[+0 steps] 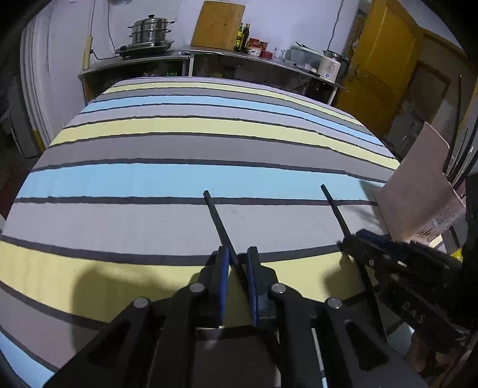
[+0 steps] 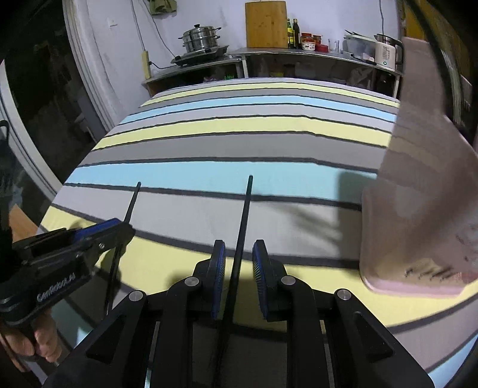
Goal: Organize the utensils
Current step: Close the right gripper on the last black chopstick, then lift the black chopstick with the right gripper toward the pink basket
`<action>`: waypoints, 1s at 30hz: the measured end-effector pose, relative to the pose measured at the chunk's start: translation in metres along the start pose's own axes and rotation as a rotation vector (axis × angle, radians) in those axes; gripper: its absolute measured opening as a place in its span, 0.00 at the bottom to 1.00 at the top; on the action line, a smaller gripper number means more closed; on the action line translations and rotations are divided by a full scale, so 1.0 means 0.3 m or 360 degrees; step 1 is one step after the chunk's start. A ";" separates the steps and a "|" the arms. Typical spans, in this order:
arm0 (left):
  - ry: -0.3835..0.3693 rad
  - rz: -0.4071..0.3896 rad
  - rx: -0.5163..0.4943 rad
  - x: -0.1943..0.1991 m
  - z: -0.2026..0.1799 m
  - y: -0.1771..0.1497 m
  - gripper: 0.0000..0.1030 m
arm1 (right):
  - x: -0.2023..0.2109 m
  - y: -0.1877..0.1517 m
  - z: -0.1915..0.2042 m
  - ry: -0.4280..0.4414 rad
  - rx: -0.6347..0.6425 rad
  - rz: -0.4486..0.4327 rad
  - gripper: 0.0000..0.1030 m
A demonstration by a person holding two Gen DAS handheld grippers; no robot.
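Each gripper holds one black chopstick above a striped tablecloth [image 1: 179, 179]. My left gripper [image 1: 238, 259] is shut on a black chopstick [image 1: 219, 222] that points forward and left. It also shows at the left of the right wrist view [image 2: 119, 229] with its chopstick [image 2: 131, 203]. My right gripper [image 2: 238, 253] has a black chopstick [image 2: 245, 215] between its blue pads [image 2: 219, 262]; the jaws look slightly apart around it. It shows at the right of the left wrist view [image 1: 352, 241] with its chopstick [image 1: 334, 209]. A pink utensil holder [image 2: 418, 194] stands at the right, with several dark sticks [image 1: 460, 155] in it.
A counter [image 1: 239, 56] runs behind the table with a steel steamer pot [image 1: 152, 29], a wooden cutting board [image 1: 218, 24], bottles and a white kettle [image 1: 330, 67]. A yellow door [image 1: 382, 59] is at the far right. The table edge drops off at the left.
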State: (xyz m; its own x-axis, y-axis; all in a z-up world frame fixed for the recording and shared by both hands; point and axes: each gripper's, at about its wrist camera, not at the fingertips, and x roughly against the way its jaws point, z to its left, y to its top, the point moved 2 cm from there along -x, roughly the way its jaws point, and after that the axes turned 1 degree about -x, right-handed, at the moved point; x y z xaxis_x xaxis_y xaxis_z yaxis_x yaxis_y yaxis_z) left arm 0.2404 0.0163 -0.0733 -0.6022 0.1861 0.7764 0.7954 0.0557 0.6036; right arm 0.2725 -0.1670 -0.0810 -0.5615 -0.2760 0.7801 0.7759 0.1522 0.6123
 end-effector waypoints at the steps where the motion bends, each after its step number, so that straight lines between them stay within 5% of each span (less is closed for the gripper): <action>1: 0.0006 0.0003 -0.0014 0.000 -0.003 0.001 0.12 | -0.005 0.007 0.001 -0.0008 0.0005 0.0005 0.19; 4: 0.0022 0.0009 -0.0039 0.000 -0.011 0.002 0.12 | -0.020 0.026 0.011 -0.0032 0.0024 0.0023 0.19; 7: 0.0017 0.0024 -0.0038 -0.002 -0.016 0.007 0.10 | -0.029 0.037 0.017 -0.0051 0.0044 0.0044 0.07; 15: -0.0082 0.0040 -0.0010 0.039 -0.018 0.018 0.06 | 0.047 0.037 0.022 0.0057 0.0006 0.0024 0.06; 30: -0.0201 -0.0265 -0.0091 0.414 -0.086 0.106 0.05 | 0.432 0.075 0.048 0.0116 0.0016 -0.0306 0.05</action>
State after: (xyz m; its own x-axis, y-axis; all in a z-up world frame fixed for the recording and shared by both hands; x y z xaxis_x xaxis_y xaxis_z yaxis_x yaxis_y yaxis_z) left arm 0.1889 0.0158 0.0470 -0.7084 0.3009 0.6384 0.6784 0.0408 0.7336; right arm 0.2131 -0.1857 0.0357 -0.6762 -0.3691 0.6376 0.6533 0.0996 0.7505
